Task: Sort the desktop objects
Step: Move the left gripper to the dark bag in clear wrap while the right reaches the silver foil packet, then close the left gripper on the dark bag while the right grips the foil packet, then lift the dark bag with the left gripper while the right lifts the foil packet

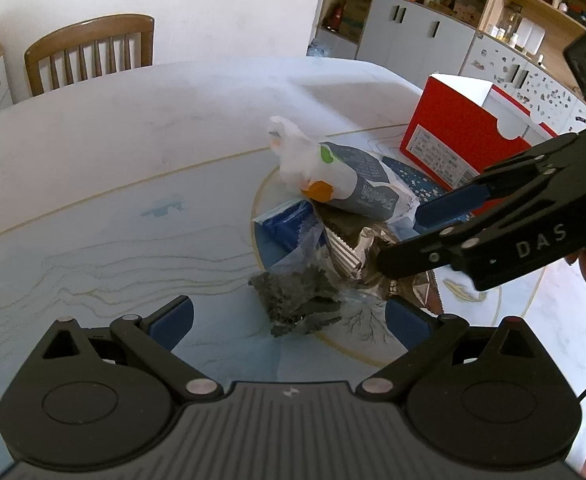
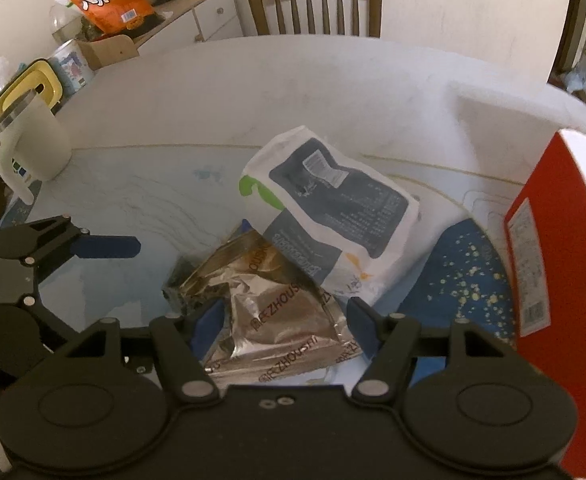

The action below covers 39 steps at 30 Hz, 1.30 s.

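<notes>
Pale marble-patterned desk [image 1: 113, 152] fills both wrist views, with a wooden chair [image 1: 93, 50] against the wall behind its far edge. Low in its own view, the left gripper [image 1: 289, 318] hangs above the desk with its blue-padded jaws spread wide and nothing between them; just beyond its fingertips lies a crumpled clear bag of dark grey material [image 1: 297, 300]. The right gripper [image 2: 279, 318] also has its jaws standing apart, one on each side of a crinkled silver foil packet [image 2: 277, 320] printed with brown letters; the pads do not appear to press on it. In the left view this right gripper reaches in from the right, its tips over the same heap. The foil packet lies in a pile near the middle of the desk, on a round blue mat with pale speckles [image 2: 465, 276]. Leaning over the foil packet's far side is a white and dark grey snack bag [image 2: 333, 208] with green and orange marks. A blue packet [image 1: 289, 222] lies at the heap's left side in the left view. Toward the desk's right edge stands a red and white cardboard box [image 1: 453, 136]. At the left edge sit a cream mug with a handle [image 2: 33, 148] and a yellow-lidded container [image 2: 25, 88]. Behind, a side cabinet carries an orange snack bag [image 2: 109, 0], and open shelves [image 1: 513, 4] line the far wall.
</notes>
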Each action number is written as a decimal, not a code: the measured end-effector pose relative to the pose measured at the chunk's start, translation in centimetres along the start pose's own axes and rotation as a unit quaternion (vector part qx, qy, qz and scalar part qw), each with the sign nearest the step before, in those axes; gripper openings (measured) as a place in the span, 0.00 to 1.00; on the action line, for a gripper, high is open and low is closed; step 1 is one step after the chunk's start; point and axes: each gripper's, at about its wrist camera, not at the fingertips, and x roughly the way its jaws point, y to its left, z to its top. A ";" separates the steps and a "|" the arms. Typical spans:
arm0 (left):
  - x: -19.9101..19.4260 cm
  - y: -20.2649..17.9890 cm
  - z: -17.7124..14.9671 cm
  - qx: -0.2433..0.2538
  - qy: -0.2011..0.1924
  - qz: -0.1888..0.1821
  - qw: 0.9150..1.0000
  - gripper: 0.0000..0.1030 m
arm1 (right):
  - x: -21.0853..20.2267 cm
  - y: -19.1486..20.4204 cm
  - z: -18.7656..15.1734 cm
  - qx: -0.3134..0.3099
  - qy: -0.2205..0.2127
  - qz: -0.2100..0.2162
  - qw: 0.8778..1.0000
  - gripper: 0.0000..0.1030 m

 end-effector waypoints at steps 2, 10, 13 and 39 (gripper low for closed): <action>0.3 0.1 0.2 0.002 0.000 0.002 1.000 1.00 | 0.4 -0.1 0.2 0.001 0.002 0.002 1.000 0.65; 1.0 0.3 0.3 0.003 -0.001 -0.013 1.000 0.97 | 1.6 -0.5 0.1 0.004 0.014 0.020 1.000 0.63; 1.1 0.5 0.2 -0.004 -0.002 -0.021 1.000 0.93 | 1.7 -0.6 0.0 0.006 0.010 0.024 1.000 0.63; 0.3 1.1 0.2 -0.024 -0.008 -0.031 0.999 0.37 | -0.4 0.8 -0.2 -0.022 -0.017 0.005 1.000 0.17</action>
